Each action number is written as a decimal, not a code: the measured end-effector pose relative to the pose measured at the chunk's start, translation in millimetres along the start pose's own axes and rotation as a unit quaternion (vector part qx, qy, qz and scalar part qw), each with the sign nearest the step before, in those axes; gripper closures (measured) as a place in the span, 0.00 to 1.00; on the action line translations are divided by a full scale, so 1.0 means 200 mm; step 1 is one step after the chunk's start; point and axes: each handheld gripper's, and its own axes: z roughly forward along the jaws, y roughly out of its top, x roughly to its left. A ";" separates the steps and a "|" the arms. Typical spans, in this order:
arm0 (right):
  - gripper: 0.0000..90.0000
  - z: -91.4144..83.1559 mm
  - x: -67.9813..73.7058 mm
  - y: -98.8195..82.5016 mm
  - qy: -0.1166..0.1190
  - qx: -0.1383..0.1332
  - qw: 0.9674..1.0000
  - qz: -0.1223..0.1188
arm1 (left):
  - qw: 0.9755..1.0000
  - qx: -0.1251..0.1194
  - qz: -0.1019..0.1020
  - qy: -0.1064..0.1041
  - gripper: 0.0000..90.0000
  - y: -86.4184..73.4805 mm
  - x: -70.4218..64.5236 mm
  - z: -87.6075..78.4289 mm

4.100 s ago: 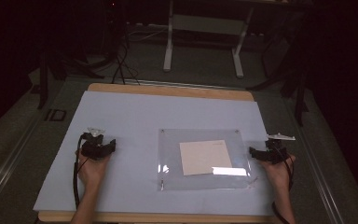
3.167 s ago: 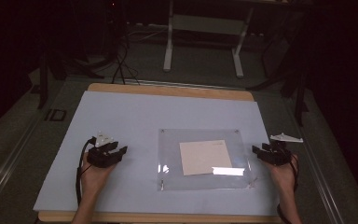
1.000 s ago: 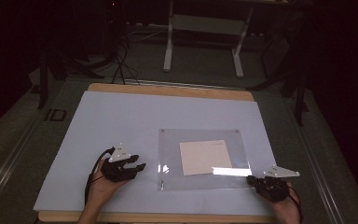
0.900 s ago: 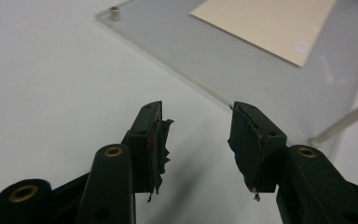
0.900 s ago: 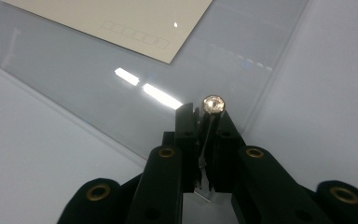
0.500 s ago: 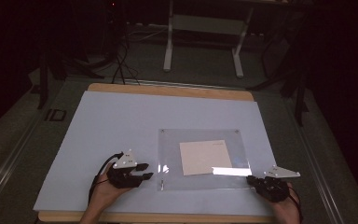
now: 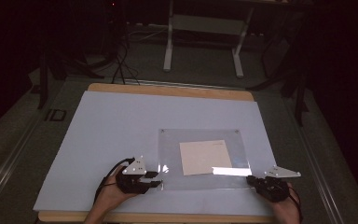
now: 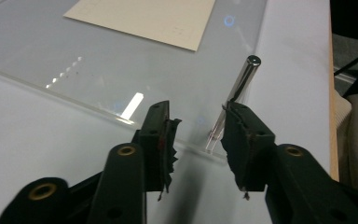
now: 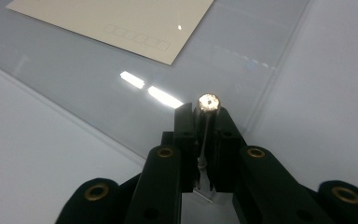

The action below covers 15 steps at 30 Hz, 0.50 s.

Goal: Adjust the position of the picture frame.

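From the high view you get the whole layout: a clear acrylic sheet [image 7: 204, 158] lying flat on the pale table [image 7: 121, 126], toward its near right part, with a cream paper square [image 7: 204, 157] under or on it (can't tell which). The left gripper [image 7: 153, 178] sits at the sheet's near left corner and the right gripper [image 7: 252, 181] at its near right corner, but the pins at the corners are basically too small to make out from up there.

The left gripper view is where you see a shiny metal pin [image 8: 235, 91] standing at the sheet's corner, with the jaws spread apart; the pin is just beside the right jaw, partly hidden behind it, so touching or not is hard to say.

The right gripper view shows the jaws clenched on another pin [image 9: 208, 103], seen end-on.

Both corners are near the table's front edge, with plenty of bare table to the left and far side.
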 end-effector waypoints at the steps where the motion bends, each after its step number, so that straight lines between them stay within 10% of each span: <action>1: 0.93 0.00 0.00 0.00 0.000 0.000 1.000 0.000 | 1.000 0.000 0.001 -0.003 0.70 0.00 0.00 0.00; 15: 0.93 0.00 0.00 0.00 -0.002 0.000 1.000 0.002 | 0.999 0.029 0.038 -0.015 0.76 0.07 -0.07 0.17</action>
